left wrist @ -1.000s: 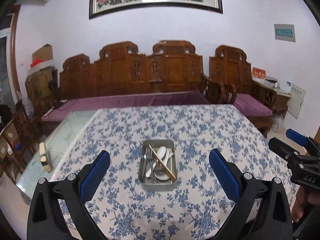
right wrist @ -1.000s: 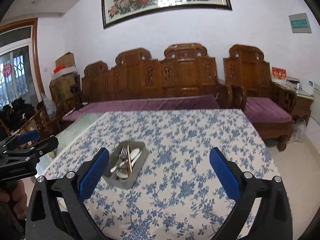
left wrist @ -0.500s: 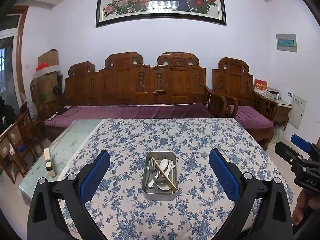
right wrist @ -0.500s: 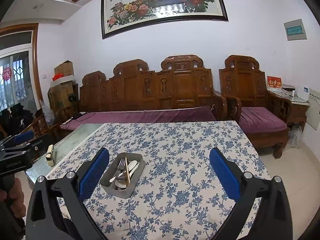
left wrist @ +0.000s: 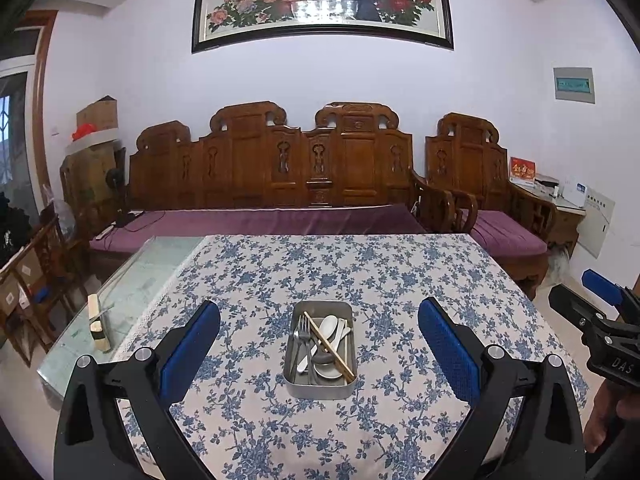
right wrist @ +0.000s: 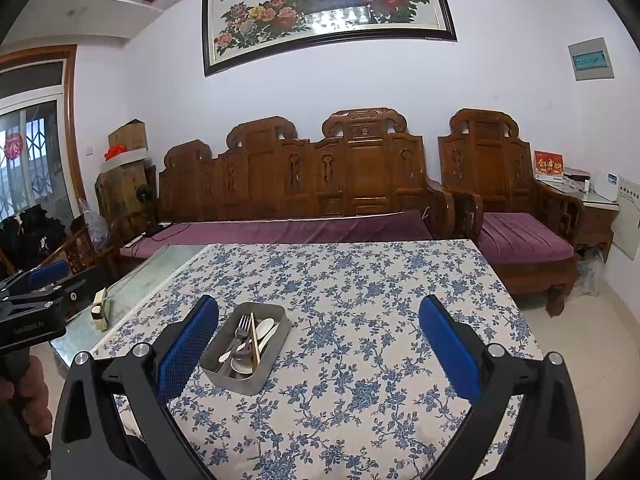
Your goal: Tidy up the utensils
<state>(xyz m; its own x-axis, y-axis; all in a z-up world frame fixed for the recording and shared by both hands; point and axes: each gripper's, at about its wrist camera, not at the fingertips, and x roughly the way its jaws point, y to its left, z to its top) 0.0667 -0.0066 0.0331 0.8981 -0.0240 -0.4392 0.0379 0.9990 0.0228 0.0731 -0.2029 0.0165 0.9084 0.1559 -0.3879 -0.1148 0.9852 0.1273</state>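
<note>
Metal tray (left wrist: 319,388) sitting on tabletop (left wrist: 400,280) covered with blue-flowered cloth, near the front middle, long side running away from the cameras. Inside tray: fork (left wrist: 301,334) on the left side, white spoon (left wrist: 329,326) toward the far end, pair of chopsticks (left wrist: 329,346) lying diagonally over the other pieces, second spoon (left wrist: 326,370) at the near end. All utensils piled loosely together, overlapping, exact count hard to tell.

Left gripper (left wrist: 319,344) held above the near edge of the tabletop, jaws wide apart, nothing between them, tray framed right in the gap but well ahead of the blue pads (left wrist: 190,350). Not touching tray or cloth.

Right gripper (right wrist: 319,346) also up off the tabletop, jaws wide apart and empty. From its view tray (right wrist: 244,376) sits to the left of centre, just beside the left blue pad (right wrist: 188,350) in the picture, turned at an angle. Fork (right wrist: 236,334), chopsticks (right wrist: 255,340) and spoon (right wrist: 264,328) visible inside.

Each gripper showing at the edge of the other's view, with part of a hand (left wrist: 608,420) on the handle; second hand (right wrist: 24,396) at lower left of right view.

Left strip of tabletop bare glass (left wrist: 132,292), small wooden block (left wrist: 96,326) standing there, well apart from tray. Wooden sofa (left wrist: 280,168) with purple cushion behind the tabletop, framed flower painting (left wrist: 320,0) on wall above.
</note>
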